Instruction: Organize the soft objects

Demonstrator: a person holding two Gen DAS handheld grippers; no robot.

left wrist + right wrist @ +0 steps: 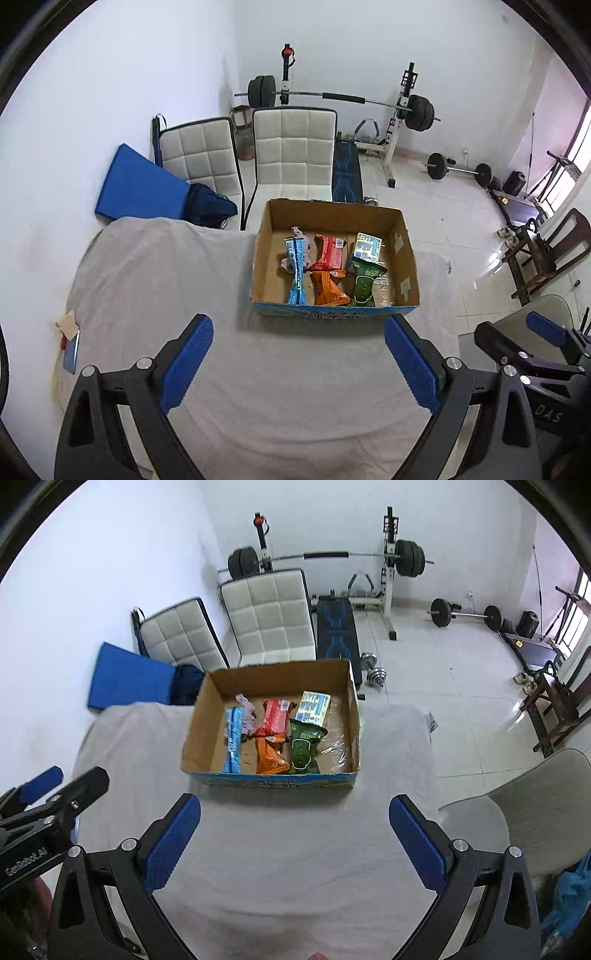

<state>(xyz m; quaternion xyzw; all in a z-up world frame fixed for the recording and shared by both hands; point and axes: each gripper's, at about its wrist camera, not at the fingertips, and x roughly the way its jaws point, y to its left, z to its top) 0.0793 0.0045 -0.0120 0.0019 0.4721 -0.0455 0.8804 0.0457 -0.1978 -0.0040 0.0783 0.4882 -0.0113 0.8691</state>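
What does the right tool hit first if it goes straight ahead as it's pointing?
Probably the near wall of the box. The right tool is open, empty and aimed at it over bare cloth, with nothing between them. If it runs higher than it looks, it could clear the rim and reach the packets inside.

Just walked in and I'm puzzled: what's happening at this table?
A person holds two hand-held grippers, left gripper and right gripper, both with jaws open and empty above the cloth-covered table. Ahead sits a cardboard box already holding soft snack packets: blue, red, orange and green.
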